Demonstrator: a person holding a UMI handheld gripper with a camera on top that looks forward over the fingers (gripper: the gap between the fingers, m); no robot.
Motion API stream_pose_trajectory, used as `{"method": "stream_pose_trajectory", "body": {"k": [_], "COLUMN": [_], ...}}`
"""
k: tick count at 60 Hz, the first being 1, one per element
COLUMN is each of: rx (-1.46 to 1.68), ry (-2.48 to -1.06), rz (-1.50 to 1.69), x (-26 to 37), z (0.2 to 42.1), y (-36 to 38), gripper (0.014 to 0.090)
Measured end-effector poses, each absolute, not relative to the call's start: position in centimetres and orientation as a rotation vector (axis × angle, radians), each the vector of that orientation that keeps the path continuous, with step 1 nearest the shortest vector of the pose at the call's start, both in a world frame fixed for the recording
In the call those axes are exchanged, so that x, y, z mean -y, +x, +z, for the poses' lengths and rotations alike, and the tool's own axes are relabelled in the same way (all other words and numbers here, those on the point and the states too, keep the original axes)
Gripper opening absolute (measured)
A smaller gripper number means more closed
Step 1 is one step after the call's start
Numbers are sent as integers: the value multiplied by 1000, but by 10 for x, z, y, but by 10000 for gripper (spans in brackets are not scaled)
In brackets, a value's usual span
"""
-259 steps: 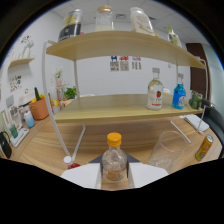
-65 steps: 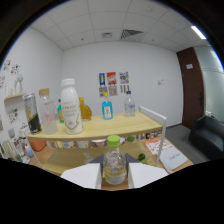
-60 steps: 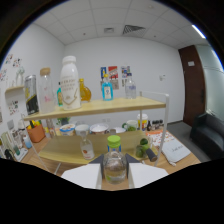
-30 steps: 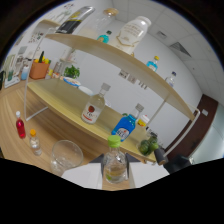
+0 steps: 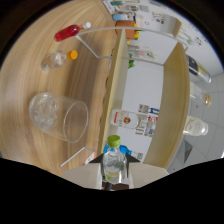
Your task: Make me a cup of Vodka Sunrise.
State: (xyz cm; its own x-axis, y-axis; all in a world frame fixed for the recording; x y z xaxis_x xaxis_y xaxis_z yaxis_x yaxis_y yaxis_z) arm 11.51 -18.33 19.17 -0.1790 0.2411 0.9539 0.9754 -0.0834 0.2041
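The view is rolled hard onto its side, so the wooden table (image 5: pixel 75 95) fills the nine-to-twelve o'clock side, and the two-level wooden shelf (image 5: pixel 170 95) runs from twelve o'clock down toward five o'clock. Its lower board stands edge-on through the middle, and white wire legs (image 5: pixel 95 47) reach from it to the table.

On the shelf at about four o'clock a clear bottle with a red-and-white label (image 5: pixel 131 121) lies across the view, with a second pale bottle (image 5: pixel 196 126) beyond it on the other level. At one o'clock sits an orange pot (image 5: pixel 131 31).

On the table at nine o'clock stands a clear glass (image 5: pixel 59 116), with what looks like ice in its base. At eleven o'clock a small clear bottle with an orange cap (image 5: pixel 59 59) rests on the wood, and just beyond it, toward twelve o'clock, a small bottle of red liquid (image 5: pixel 69 32).

At six o'clock the gripper (image 5: pixel 115 172) is clamped on a small clear bottle with a green cap (image 5: pixel 114 162): both pale fingers (image 5: pixel 82 176) press against its sides, and it points toward the glass's side of the table, close to the shelf edge.
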Motion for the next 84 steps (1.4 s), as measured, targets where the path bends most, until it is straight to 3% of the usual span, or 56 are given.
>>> {"method": "stream_pose_trajectory", "body": {"k": [14,29,37,46,53,58,66,84], "rx": [1731,1670,1360,843,490,341,193,109], "ry": [-1208,-1268,-1477,-1691,-1738,-1740,-1836,-1981], "rz": [-1479,-1395,-1157,-658,-316,-180,-42,108], "x": [186,189,194,199,202,203,198,197], "z": [180,184,209,236,238,221,159,62], "y": [109,103,101,99,110,122,135,133], "gripper": [349,350,349,355,355,353,353,354]}}
